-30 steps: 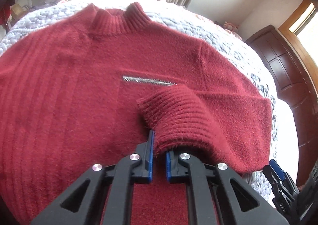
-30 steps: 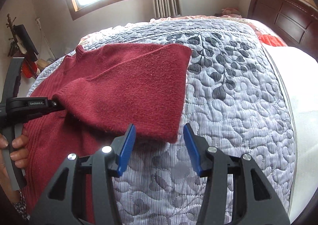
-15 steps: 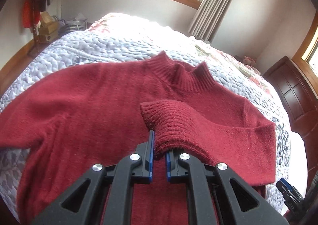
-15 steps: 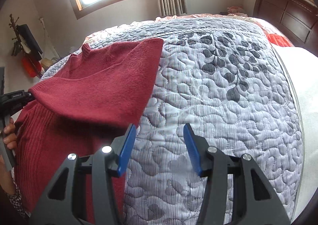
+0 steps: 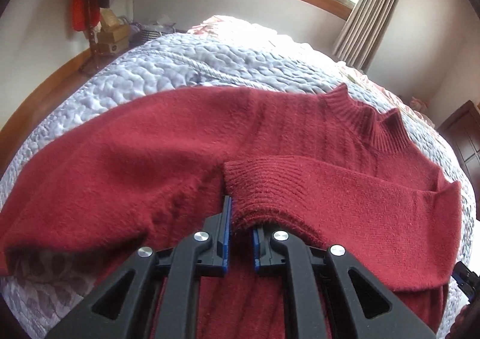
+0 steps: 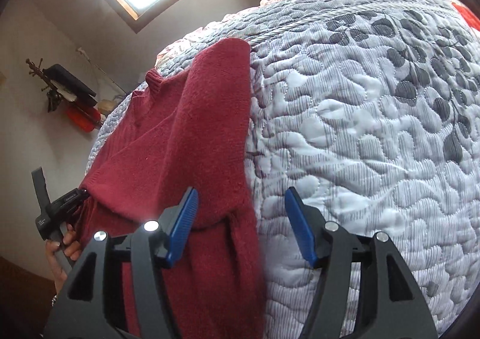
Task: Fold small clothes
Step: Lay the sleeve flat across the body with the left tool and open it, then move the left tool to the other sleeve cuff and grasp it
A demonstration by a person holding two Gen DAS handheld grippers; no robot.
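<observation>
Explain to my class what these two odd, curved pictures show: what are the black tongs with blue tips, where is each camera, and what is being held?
No robot: a person holds a two-finger gripper in each hand, each with a fisheye camera looking along its fingers. The left-hand camera shows the left gripper shut on the ribbed sleeve cuff of a red sweater lying on a quilted bed cover. The right-hand camera shows the right gripper open and holding nothing, above the sweater's edge.

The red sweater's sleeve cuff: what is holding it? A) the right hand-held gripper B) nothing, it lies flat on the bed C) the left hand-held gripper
C: the left hand-held gripper is pinched shut on the ribbed sleeve cuff, while the right hand-held gripper is open and empty.
</observation>
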